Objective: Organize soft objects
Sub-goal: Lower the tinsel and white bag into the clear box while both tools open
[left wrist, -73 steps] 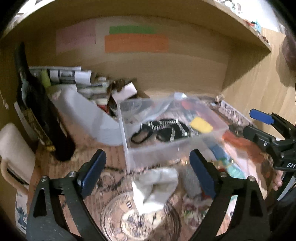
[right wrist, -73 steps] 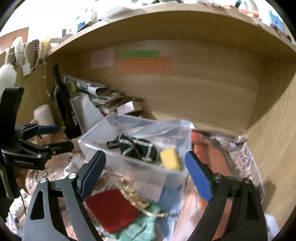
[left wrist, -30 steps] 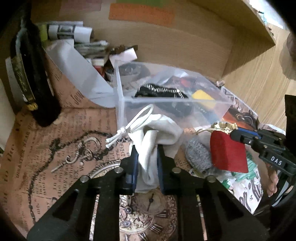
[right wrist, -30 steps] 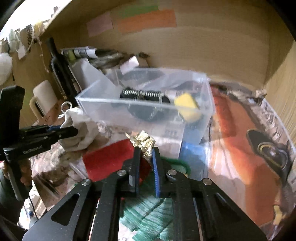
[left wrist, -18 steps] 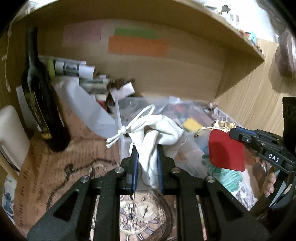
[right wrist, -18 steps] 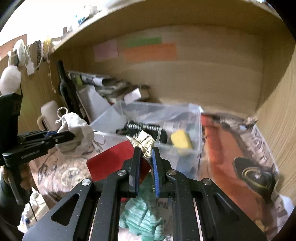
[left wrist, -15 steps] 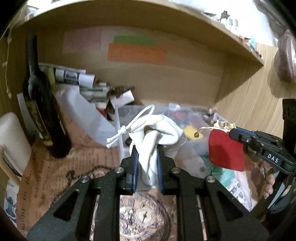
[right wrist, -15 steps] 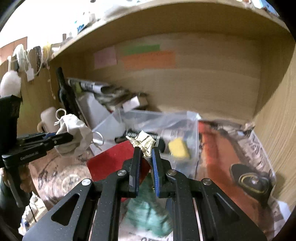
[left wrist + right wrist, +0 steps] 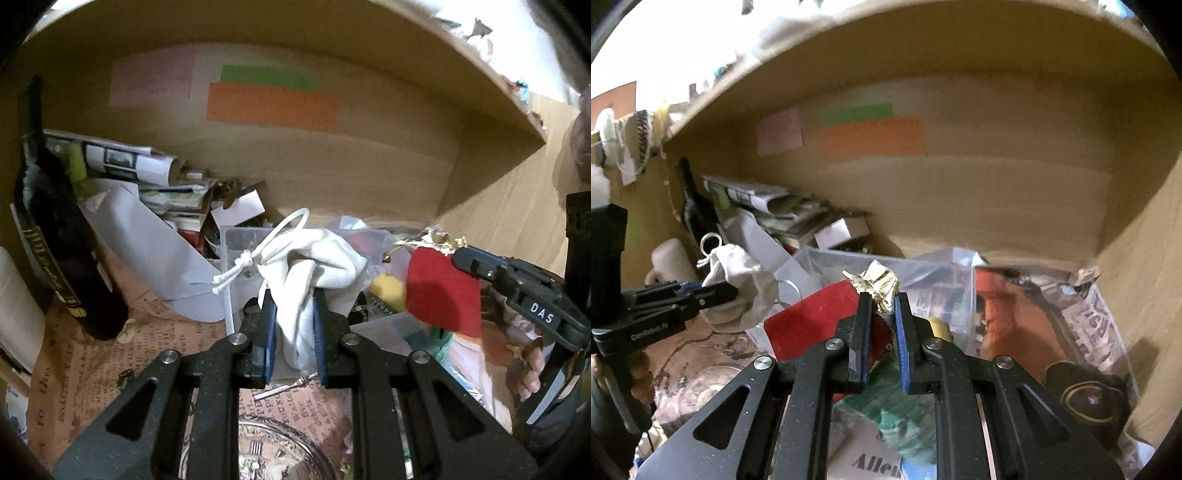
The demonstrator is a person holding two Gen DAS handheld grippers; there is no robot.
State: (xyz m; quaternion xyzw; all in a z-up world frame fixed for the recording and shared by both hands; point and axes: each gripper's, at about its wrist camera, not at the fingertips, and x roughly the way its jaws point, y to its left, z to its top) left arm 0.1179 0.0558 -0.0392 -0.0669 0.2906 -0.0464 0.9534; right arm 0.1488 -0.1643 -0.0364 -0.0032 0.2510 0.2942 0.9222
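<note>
Snugly between fingers (image 9: 269,328): white pouch (image 9: 314,266).

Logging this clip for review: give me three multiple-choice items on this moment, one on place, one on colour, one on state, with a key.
1. Where does the dark bottle stand?
A. far left of the shelf
B. inside the clear bin
C. on the top shelf

2. What colour is the pouch in the right tool?
A. blue
B. red with a gold top
C. white

3. What state is the left tool in?
A. open, empty
B. shut, empty
C. shut on the white drawstring bag

Key: 1 A, upright at the left edge. 2 B, red body hangs below the gold neck. 3 C, cloth pinched between its fingers.
</note>
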